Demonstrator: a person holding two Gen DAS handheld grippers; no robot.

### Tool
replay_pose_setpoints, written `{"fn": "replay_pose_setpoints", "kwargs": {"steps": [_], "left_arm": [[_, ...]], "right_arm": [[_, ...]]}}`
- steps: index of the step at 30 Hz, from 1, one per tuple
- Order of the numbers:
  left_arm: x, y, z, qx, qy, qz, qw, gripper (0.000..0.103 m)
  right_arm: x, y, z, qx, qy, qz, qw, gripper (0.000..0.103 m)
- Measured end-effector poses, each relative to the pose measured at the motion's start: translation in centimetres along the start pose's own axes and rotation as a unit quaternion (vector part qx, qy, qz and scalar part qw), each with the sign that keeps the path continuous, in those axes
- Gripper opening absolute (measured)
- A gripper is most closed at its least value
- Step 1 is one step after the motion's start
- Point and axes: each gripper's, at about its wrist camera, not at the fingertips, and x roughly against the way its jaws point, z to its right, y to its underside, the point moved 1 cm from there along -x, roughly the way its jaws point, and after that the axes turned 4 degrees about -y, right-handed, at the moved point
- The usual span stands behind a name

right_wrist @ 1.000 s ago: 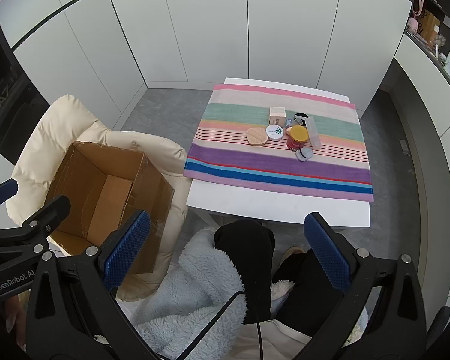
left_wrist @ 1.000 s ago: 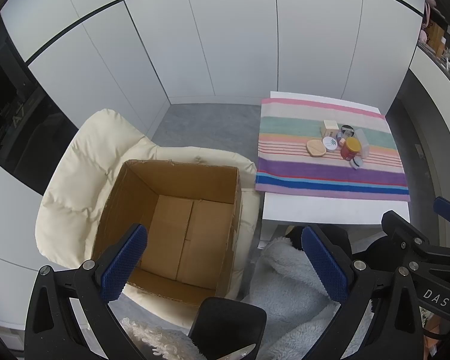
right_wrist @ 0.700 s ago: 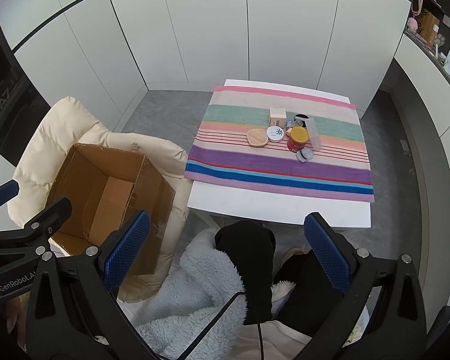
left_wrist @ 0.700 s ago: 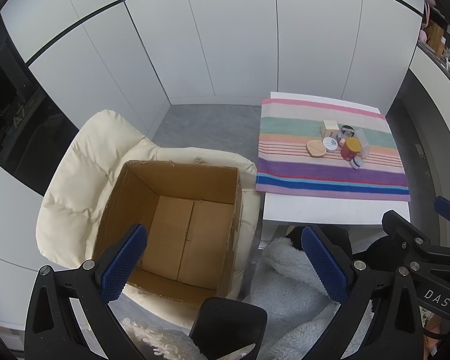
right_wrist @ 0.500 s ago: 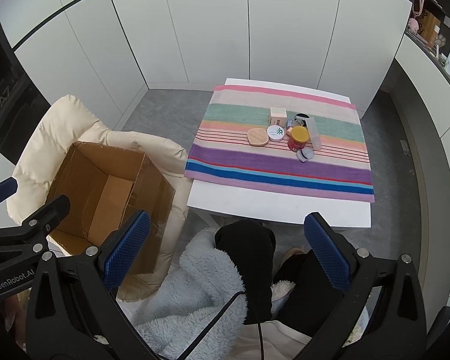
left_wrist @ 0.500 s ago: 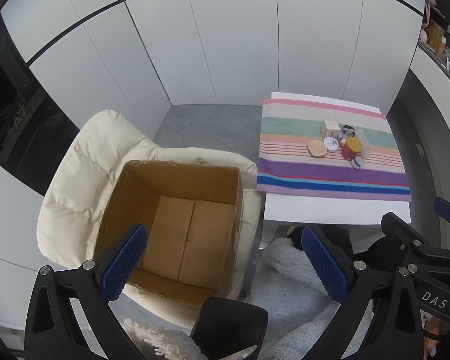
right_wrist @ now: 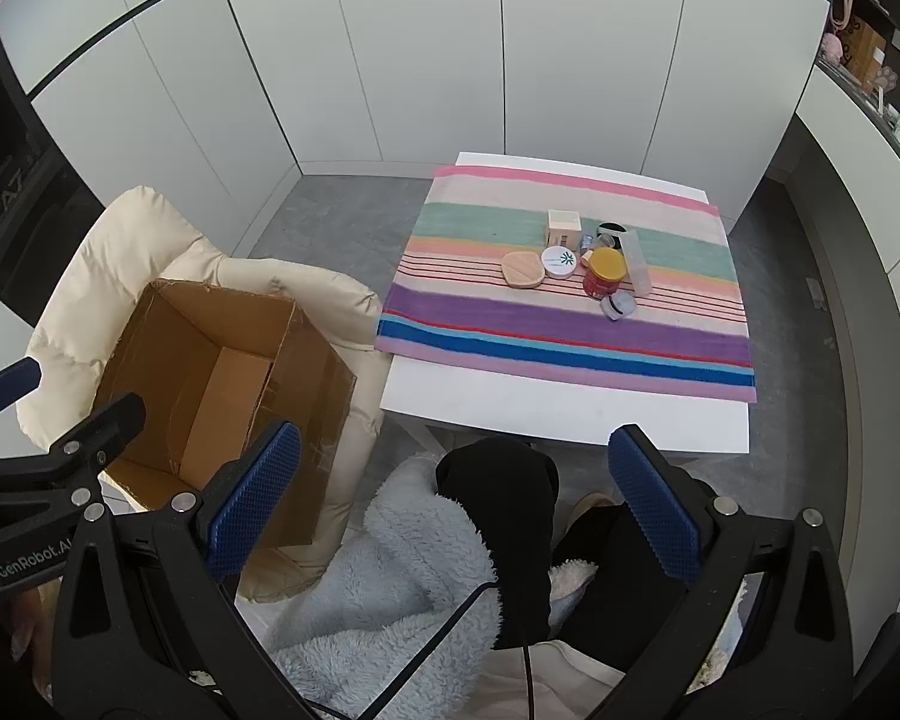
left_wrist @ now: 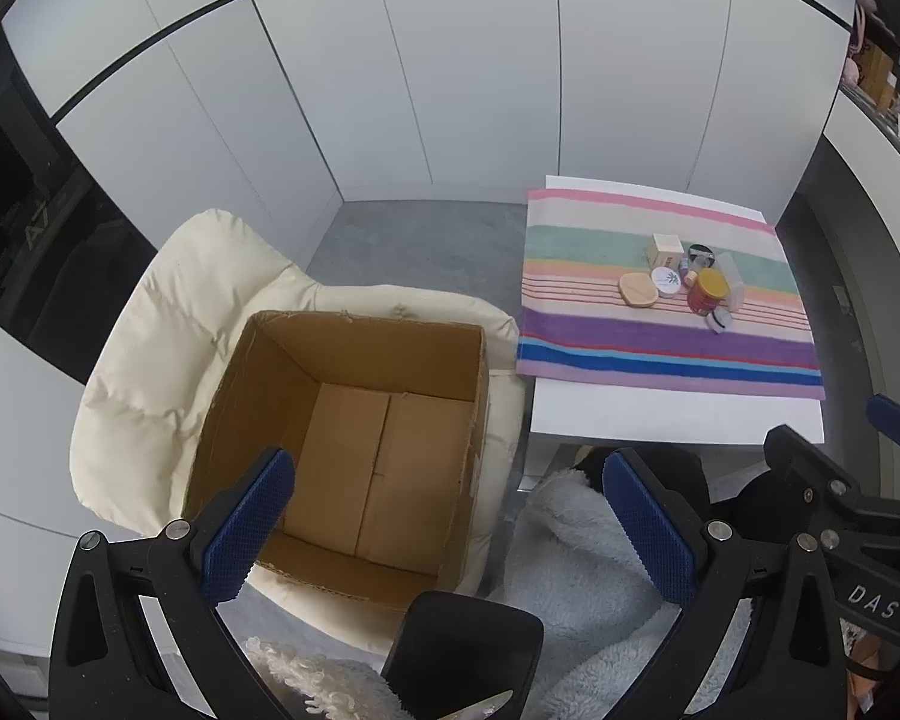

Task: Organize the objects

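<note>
Both grippers hang high above the scene with their blue-padded jaws spread wide and nothing between them. The left gripper (left_wrist: 447,516) looks down over an open cardboard box (left_wrist: 354,444) that sits on a cream padded chair (left_wrist: 168,324); the box shows only its bare floor flaps. The right gripper (right_wrist: 450,504) is over the person's lap, where a pale blue fleece (right_wrist: 390,588) lies.

Ahead stands a white table (right_wrist: 510,396) covered by a striped cloth (right_wrist: 558,330). The objects to organize sit bunched together near the middle of the cloth, well apart from both grippers: a small cream carton (right_wrist: 564,227), a round white tin (right_wrist: 558,262) just beside a tan pad (right_wrist: 522,269), a red jar with a yellow lid (right_wrist: 605,272), a clear tube (right_wrist: 636,264) on its side, and a small round container (right_wrist: 619,306) nearest the table's front edge
</note>
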Motion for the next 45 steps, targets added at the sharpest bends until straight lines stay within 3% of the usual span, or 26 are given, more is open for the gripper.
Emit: {"fn": "replay_pose_setpoints", "kwargs": {"steps": [22,32,39,45], "left_arm": [[-0.4,0.1,1.0,-0.012,-0.017,-0.001,0.9998,0.103],[0.0,-0.1,1.9,-0.014,-0.001,0.011,0.9998,0.103],[-0.2,-0.3,3.2,-0.001,0.046,0.001,0.9989,0.103],[0.9,0.2,5.9,-0.007,0.037,0.017,0.9991,0.103]], "right_arm": [[0.0,0.1,0.3,0.005,-0.002,-0.004,1.000,0.103],[0.2,0.1,0.7,0.005,-0.005,0.004,1.000,0.103],[0.8,-0.2,2.2,-0.001,-0.004,0.017,1.000,0.103],[1.3,-0.1,4.8,-0.017,-0.013,0.027,0.999,0.103]]}}
